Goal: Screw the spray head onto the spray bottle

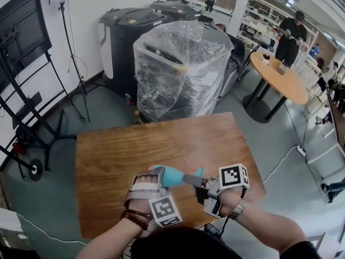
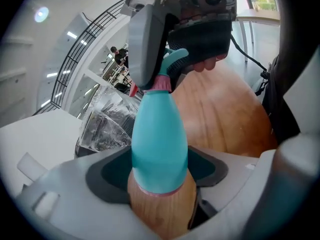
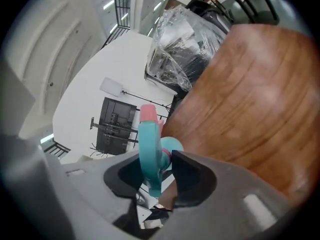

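From left to right I count one left gripper (image 1: 152, 172), one bottle (image 1: 169, 176), one head (image 1: 198, 172) and one right gripper (image 1: 207, 184). Each gripper carries one marker cube. My left gripper's jaws are clamped on the bottle's fat lower body. The bottle lies roughly level above the near edge of the table (image 1: 161, 136), its neck pointing right. My right gripper's jaws are pinched on the head, which sits at the bottle's neck; how far it is screwed on I cannot tell.

Beyond the table, from the left, are one dark screen (image 1: 21, 31) on a wheeled stand, one thin tripod (image 1: 70, 47), a plastic-wrapped stack (image 1: 180, 69) with dark bins behind it, and one round table (image 1: 280, 80) with a person (image 1: 291, 34) standing by it. In the left gripper view, my right gripper blocks most of the head.

The bottle is smooth teal, tapering to a slim neck with a pink collar. The head is teal with a pink nozzle. My table is rectangular brown wood grain, and the jaw pads are dark and notched.
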The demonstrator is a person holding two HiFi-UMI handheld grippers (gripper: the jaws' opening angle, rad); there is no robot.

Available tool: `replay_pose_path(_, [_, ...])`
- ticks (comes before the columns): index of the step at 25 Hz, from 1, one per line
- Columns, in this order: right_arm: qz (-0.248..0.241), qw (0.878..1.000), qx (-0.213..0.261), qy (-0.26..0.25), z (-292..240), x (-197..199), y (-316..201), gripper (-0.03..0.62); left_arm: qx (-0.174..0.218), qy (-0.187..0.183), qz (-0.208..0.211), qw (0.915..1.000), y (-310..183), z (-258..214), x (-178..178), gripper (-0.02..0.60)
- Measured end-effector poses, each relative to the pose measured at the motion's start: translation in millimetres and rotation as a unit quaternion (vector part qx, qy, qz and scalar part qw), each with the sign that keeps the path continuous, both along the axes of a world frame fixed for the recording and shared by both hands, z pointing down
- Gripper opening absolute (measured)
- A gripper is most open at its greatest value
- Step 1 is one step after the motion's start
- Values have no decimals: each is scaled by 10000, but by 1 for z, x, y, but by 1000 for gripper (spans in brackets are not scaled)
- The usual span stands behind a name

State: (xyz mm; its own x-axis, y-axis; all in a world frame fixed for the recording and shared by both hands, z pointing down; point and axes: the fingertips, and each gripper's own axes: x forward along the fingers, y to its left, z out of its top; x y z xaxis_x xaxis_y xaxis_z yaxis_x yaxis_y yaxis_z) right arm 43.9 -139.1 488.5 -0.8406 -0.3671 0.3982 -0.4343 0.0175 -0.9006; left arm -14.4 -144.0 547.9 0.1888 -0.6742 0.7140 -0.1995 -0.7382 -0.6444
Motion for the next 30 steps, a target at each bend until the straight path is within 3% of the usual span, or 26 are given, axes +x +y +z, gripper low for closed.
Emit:
replay_pose_path(1, [-71,9999,109,69,-1,-1,0,125,-71,67,-16,10000,1,3,0,373])
replay_pose_path(3, [-233,9989,353,177,-6,-1,2,220,-190,195,-63,9996,2,7,-1,373])
replay_pose_path(6, [-571,9943,790,426,-13,6,8,262,-310,317,-134,9989,1,13,-7,373])
replay_pose_path(8, [-996,9815,1359,907,-19,16,13,264,-374,368,-167,9985,-1,16,-13,373])
replay_pose_path(9, [-1318,9650,1836,1332,-22,22,16,264,-391,365,-169,9984,-2,17,-16,373])
replay_pose_path(10, [-1720,9345,2469,1904,-26,26,18,264,-401,346,-158,9985,-2,18,-19,373])
replay_pose_path(11, [-2182,8841,3224,2585,-30,30,21,264,-407,319,-135,9986,-3,18,-21,373])
replay_pose_path(12, [-2664,8121,4021,3283,-34,31,23,264,-411,289,-102,9987,-4,19,-23,373])
replay_pose_path(14, [-3500,6312,5370,4368,-39,25,30,264,-426,231,-13,9988,-5,21,-24,373])
replay_pose_path(15, [-3807,5465,5804,4685,-40,18,34,264,-441,208,47,9988,-4,22,-24,373])
replay_pose_path(16, [-4055,4757,6091,4882,-39,11,38,264,-461,194,120,9987,-3,22,-22,373])
replay_pose_path(17, [-4266,4174,6278,4997,-37,5,42,264,-486,189,208,9984,-1,21,-20,373])
replay_pose_path(18, [-4454,3685,6403,5058,-32,-1,45,262,-517,192,308,9980,1,21,-18,373])
replay_pose_path(19, [-4621,3272,6489,5082,-27,-4,47,262,-548,200,410,9975,3,21,-15,373])
replay_pose_path(21, [-4906,2654,6575,5065,-13,-8,52,258,-599,219,592,9962,8,22,-10,373])
replay_pose_path(22, [-5026,2445,6591,5032,-7,-9,55,256,-619,227,673,9956,11,22,-8,373])
replay_pose_path(24, [-5192,2142,6627,4953,2,-12,60,239,-640,227,828,9943,16,23,-5,373])
replay_pose_path(27, [-5176,1882,6796,4846,5,-20,64,155,-631,240,1034,9923,24,23,1,373])
replay_pose_path(30, [-5112,1792,6869,4845,5,-21,65,118,-544,237,1115,9920,26,19,4,373])
